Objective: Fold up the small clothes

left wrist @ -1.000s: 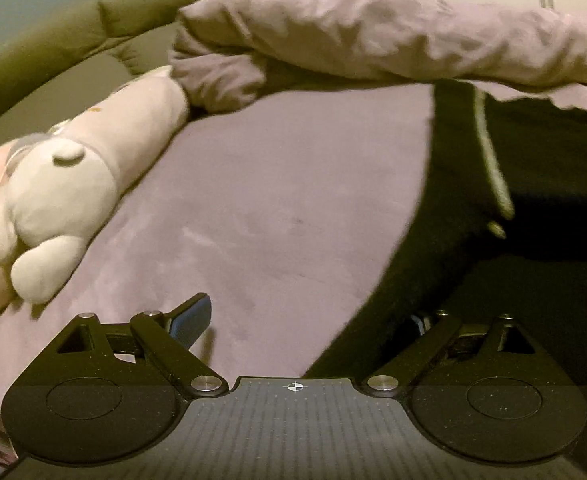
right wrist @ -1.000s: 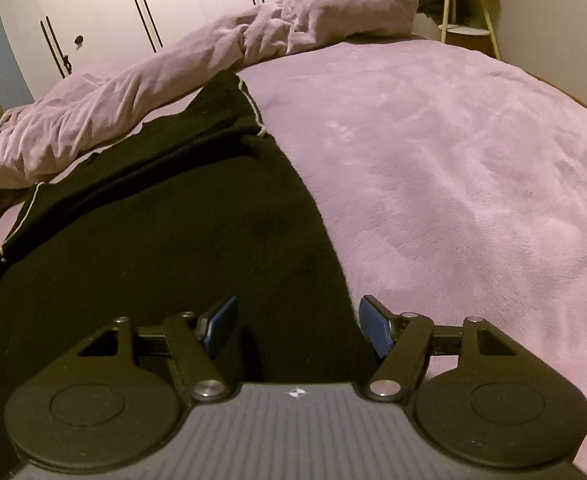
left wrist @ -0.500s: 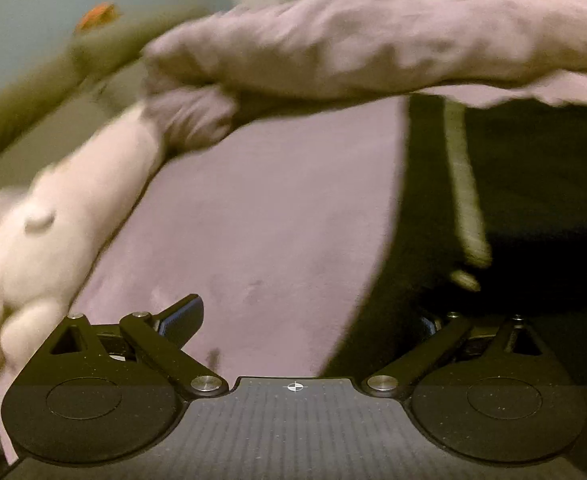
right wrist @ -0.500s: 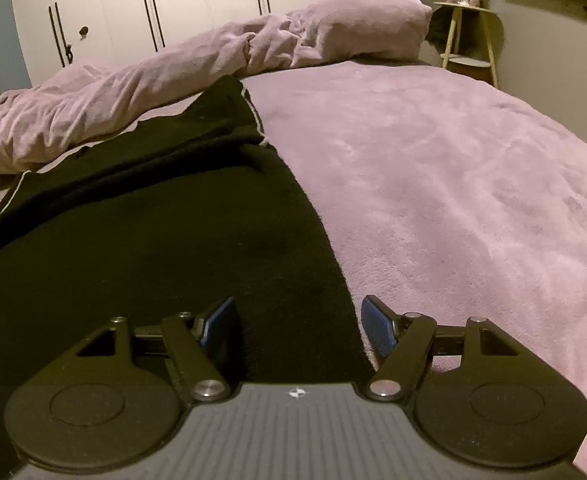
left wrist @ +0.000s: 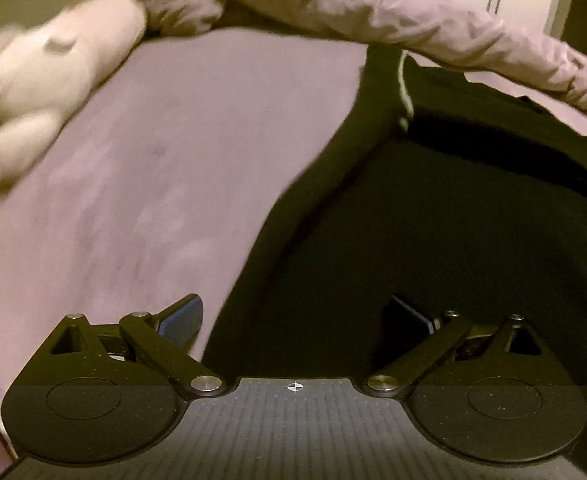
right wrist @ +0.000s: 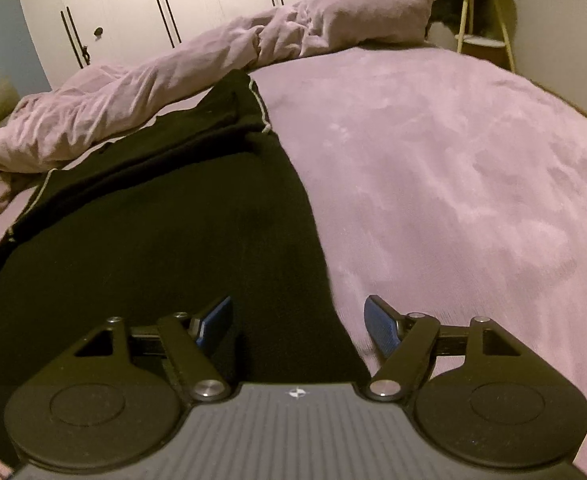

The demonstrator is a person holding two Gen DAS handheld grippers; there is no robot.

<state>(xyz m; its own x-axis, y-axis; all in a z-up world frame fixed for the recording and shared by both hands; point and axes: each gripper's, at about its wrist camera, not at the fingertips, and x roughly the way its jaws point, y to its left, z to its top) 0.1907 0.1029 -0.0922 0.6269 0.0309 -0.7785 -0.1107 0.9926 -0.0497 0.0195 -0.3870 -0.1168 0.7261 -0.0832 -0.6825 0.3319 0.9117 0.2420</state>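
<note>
You're lining up the first grab: garment is lying flat on the bed, running from 6 toward 11 in the right view. Right tongs are opening, straddling its edge, nothing pinched. Left tongs are standing wide, empty, over the opposite edge. Next, I'd judge, you're lowering both and pinching the hem.
</note>
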